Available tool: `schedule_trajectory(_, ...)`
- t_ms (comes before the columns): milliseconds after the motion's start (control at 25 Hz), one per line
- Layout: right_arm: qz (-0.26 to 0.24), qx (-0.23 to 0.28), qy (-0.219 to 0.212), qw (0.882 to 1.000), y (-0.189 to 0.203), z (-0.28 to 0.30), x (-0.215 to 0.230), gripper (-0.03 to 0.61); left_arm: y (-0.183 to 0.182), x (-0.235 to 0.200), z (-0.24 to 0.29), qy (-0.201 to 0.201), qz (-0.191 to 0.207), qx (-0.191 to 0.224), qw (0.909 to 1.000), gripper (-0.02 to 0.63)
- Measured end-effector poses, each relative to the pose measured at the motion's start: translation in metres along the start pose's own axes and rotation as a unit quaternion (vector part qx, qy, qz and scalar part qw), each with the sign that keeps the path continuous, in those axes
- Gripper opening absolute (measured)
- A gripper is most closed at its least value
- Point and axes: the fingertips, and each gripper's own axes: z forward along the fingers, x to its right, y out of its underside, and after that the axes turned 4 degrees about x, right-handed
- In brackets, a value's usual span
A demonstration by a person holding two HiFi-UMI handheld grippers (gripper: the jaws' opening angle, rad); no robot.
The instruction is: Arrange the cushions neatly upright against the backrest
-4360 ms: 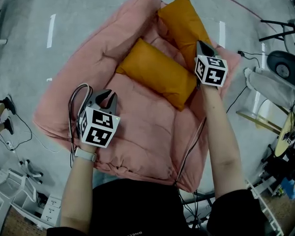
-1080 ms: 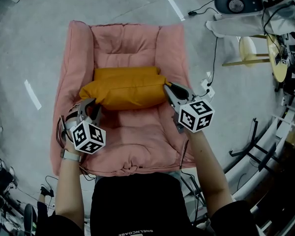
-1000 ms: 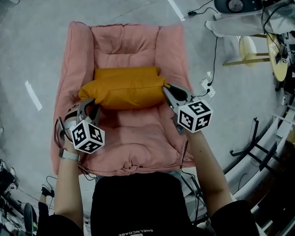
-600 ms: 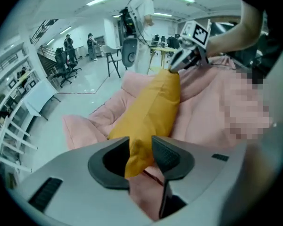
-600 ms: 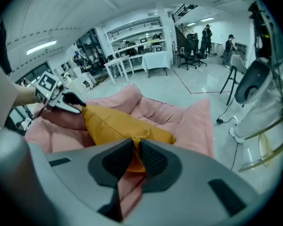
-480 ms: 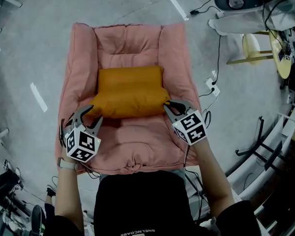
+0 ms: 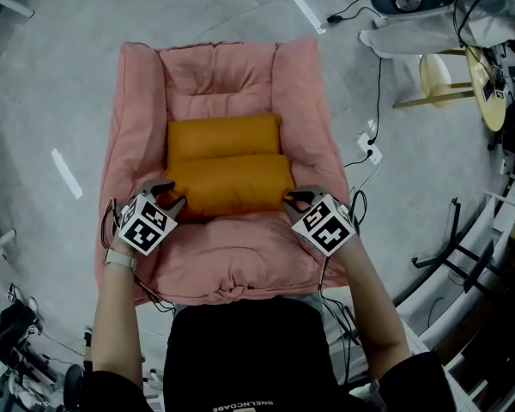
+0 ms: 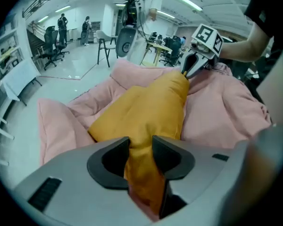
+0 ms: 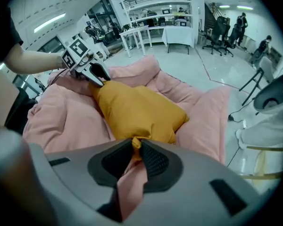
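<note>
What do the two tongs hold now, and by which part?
Both hold the front orange cushion: the left tongs pinch its left end, the right tongs pinch its right corner.

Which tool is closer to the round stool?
Right. The right tool pinches the front cushion at the end toward the stool; the left tool pinches its far end.

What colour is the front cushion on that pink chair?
Mustard orange; the front cushion shows best in the head view.
</note>
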Motion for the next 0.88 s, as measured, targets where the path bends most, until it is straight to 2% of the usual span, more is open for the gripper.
schedule_trajectory(120, 0.010, 0.000, -0.020, 1.000, 0.000, -0.012, 0.000, 0.093, 0.006, 0.005, 0.000, 0.009, -0.032, 0.006, 0.9994, 0.161)
schedule_trajectory(200, 0.035, 0.016, -0.029, 0.999, -0.006, -0.020, 0.003, 0.184, 0.007, 0.006, 0.000, 0.013, -0.041, 0.008, 0.9991, 0.161)
schedule_trajectory(320, 0.071, 0.037, -0.035, 0.996, -0.018, -0.021, 0.009, 0.280, 0.006, 0.005, -0.001, 0.007, -0.043, 0.008, 0.9990, 0.180)
schedule_trajectory(360, 0.071, 0.031, -0.033, 0.996, -0.018, -0.016, 0.011, 0.292, 0.007, 0.003, -0.002, 0.003, -0.045, 0.005, 0.9990, 0.194)
schedule_trajectory(480, 0.045, -0.005, -0.015, 0.999, -0.012, 0.005, 0.012, 0.293, 0.013, -0.003, -0.004, 0.005, -0.064, -0.007, 0.9979, 0.276)
schedule_trajectory(600, 0.031, -0.025, -0.014, 0.999, -0.010, 0.019, 0.008, 0.275, 0.019, -0.001, 0.002, 0.031, -0.087, -0.029, 0.9953, 0.275)
schedule_trajectory(720, 0.040, -0.026, -0.020, 0.999, -0.006, 0.025, 0.006, 0.240, 0.018, 0.003, 0.009, 0.047, -0.092, -0.037, 0.9939, 0.226)
schedule_trajectory(880, 0.056, -0.012, -0.022, 0.998, -0.007, 0.022, 0.005, 0.180, 0.014, 0.005, 0.004, 0.048, -0.113, -0.032, 0.9919, 0.159)
